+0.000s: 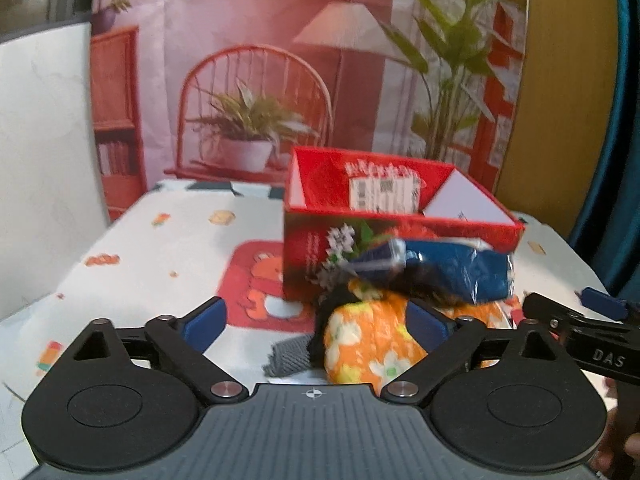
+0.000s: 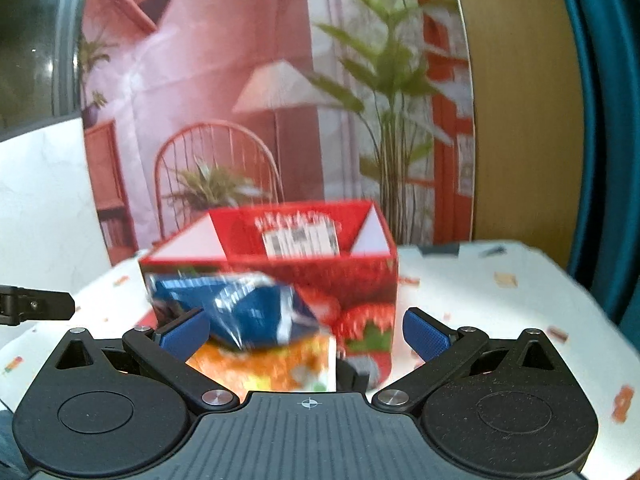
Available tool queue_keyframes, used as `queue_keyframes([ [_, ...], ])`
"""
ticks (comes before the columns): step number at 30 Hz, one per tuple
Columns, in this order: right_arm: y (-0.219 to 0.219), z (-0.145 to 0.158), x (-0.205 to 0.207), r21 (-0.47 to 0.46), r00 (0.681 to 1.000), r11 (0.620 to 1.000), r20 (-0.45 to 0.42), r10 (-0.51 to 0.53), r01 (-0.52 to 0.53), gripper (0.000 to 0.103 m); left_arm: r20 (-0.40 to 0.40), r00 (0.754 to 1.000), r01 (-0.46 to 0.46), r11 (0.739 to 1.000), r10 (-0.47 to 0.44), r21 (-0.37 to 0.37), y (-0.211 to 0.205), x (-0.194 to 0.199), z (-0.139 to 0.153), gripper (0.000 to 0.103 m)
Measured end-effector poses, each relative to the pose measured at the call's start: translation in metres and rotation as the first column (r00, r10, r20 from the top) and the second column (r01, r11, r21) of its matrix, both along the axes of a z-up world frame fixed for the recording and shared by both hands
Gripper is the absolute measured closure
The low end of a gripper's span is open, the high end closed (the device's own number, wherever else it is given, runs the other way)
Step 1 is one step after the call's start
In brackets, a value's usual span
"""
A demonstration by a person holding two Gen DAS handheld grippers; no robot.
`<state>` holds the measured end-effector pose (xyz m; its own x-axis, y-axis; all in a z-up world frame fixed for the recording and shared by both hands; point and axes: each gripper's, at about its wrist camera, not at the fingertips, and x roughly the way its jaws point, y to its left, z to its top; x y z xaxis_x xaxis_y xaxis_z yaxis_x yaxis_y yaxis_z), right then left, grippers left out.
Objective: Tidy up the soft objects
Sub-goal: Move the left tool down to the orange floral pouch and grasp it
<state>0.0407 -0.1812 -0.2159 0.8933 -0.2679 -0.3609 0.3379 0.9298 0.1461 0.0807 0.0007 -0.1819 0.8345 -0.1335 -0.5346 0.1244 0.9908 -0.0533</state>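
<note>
The left gripper has its blue pads spread wide apart, pressing on nothing; the orange flowered bundle lies between them, close to the right-hand pad. Beside that bundle, to its left, sits a small grey knitted piece, with something dark between the two. A blue packet in clear wrap rests on top of the orange bundle. The right gripper also stands wide open, its left pad just beside the blue packet, gripping nothing. Directly behind the pile stands an open red box with strawberry and flower print, a labelled item inside. All of it rests on a table under a white patterned cloth, the box towards the far edge. A printed backdrop of a room hangs behind.
</note>
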Motion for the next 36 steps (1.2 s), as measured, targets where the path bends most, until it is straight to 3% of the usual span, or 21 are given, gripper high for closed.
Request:
queue_keyframes([
  [8, -0.007, -0.031, 0.009, 0.047, 0.999, 0.998, -0.012, 0.03, -0.029, 0.001, 0.002, 0.999, 0.039, 0.999, -0.039, -0.018, -0.009, 0.017, -0.019, 0.023],
  [14, -0.006, -0.044, 0.016, 0.058, 0.997, 0.996, -0.041, 0.064, -0.062, 0.009, -0.048, 0.997, 0.057, 0.992, -0.063, -0.116, -0.011, 0.028, -0.04, 0.024],
  [19, -0.012, -0.054, 0.021, 0.126, 0.994, 0.989, -0.058, 0.089, -0.081, 0.012, -0.068, 0.993, 0.088, 0.987, -0.097, -0.134, -0.011, 0.026, -0.055, 0.024],
  [23, -0.014, -0.06, 0.024, 0.167, 0.991, 0.981, -0.063, 0.115, -0.103, 0.02, -0.077, 0.991, 0.098, 0.978, -0.114, -0.185, -0.006, 0.029, -0.057, 0.024],
  [36, -0.016, -0.066, 0.027, 0.226, 0.985, 0.964, -0.064, 0.158, -0.14, 0.023, -0.116, 0.98, 0.137, 0.969, -0.164, -0.207, -0.009, 0.032, -0.066, 0.034],
])
